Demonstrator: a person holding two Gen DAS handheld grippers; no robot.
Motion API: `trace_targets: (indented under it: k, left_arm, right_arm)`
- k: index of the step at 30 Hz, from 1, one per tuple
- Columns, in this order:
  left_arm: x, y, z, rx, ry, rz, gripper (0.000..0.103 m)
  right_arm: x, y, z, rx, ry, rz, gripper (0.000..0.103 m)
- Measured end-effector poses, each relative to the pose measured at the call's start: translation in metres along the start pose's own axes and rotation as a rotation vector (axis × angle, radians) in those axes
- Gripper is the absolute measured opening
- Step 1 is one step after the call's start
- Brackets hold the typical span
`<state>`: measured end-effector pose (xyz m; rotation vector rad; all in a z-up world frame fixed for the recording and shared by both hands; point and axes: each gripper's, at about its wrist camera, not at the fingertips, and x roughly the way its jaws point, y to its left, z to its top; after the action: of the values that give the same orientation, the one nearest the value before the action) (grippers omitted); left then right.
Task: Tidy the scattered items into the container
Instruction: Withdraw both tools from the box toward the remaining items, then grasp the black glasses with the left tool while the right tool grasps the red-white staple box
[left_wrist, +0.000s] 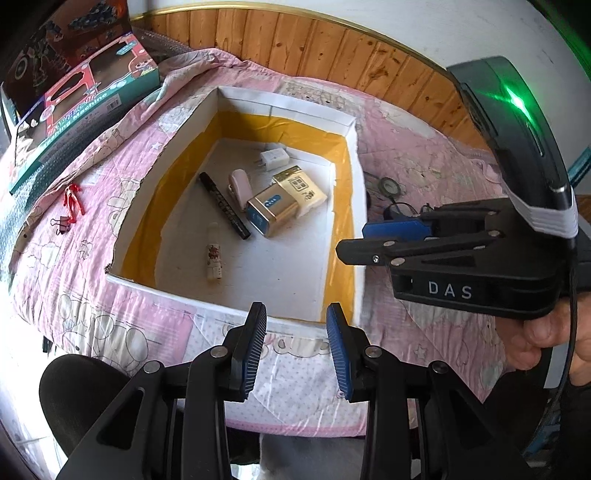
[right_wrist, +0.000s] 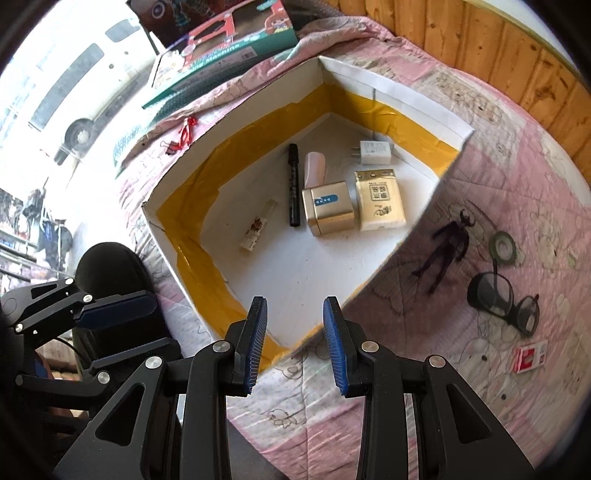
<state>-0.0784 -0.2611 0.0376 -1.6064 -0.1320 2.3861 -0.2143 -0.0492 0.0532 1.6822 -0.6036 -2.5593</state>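
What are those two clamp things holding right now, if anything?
Nothing. The left gripper and the right gripper are both open and empty, near the edge of the white box. The items lie loose inside it.

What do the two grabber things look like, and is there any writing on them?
Both are black plastic with silver bolts and ribbed blue pads on the fingers. The left gripper looks the same as the right gripper. Seen from the side, the right one says DAS in white, carries a black unit with a green light, white tape and a thin black cable.

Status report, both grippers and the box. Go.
Left gripper open, empty. Right gripper open, empty. Box holds six items; glasses, tape roll, black figure on quilt. Nothing blocking.
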Motion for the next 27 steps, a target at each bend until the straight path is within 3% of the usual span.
trace_targets:
  k: [13, 27]
  left_arm:
    - [-0.006, -0.047, -0.020, 0.089, -0.065, -0.043, 0.036]
    - [0.046, -0.123, -0.012, 0.198, -0.027, -0.103, 0.036]
  right_arm:
    - [-0.023, -0.030, -0.066, 0.087, -0.169, 0.025, 0.034]
    - [-0.034, -0.153, -0.127, 0.402, -0.283, 0.085, 0.034]
